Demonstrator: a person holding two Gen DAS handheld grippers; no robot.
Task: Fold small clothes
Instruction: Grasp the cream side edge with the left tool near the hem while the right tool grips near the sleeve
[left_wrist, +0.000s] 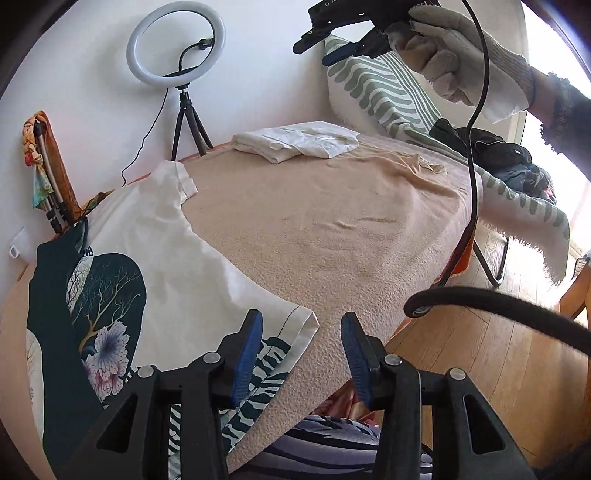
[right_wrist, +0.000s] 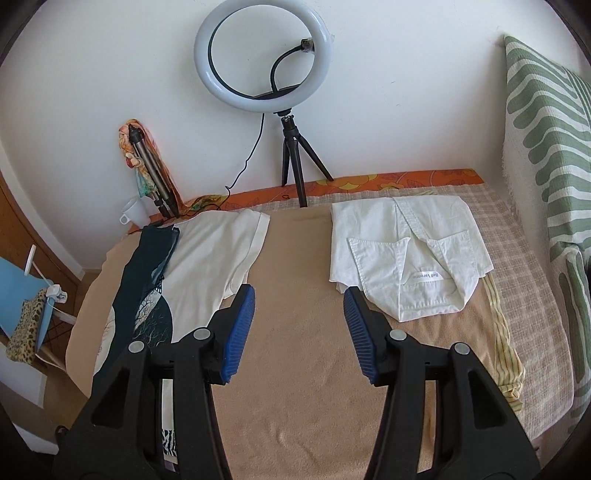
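Note:
A white T-shirt with a dark tree-and-flower print (left_wrist: 155, 258) lies spread flat on the beige blanket (left_wrist: 314, 229); it also shows at the left in the right wrist view (right_wrist: 207, 254). A folded white garment (right_wrist: 406, 254) lies at the back right of the blanket, also seen in the left wrist view (left_wrist: 299, 142). My left gripper (left_wrist: 301, 350) is open and empty just above the shirt's near hem corner. My right gripper (right_wrist: 299, 328) is open and empty above the bare blanket between the two garments; it shows held high in a gloved hand in the left wrist view (left_wrist: 332, 44).
A ring light on a tripod (right_wrist: 264, 62) stands at the wall behind the bed. A green-striped cushion (right_wrist: 550, 147) leans at the right. A white cup (right_wrist: 135, 212) and folded tripod (right_wrist: 151, 173) sit at the back left. Dark clothes (left_wrist: 495, 155) lie beyond. A black cable (left_wrist: 476, 184) hangs at right.

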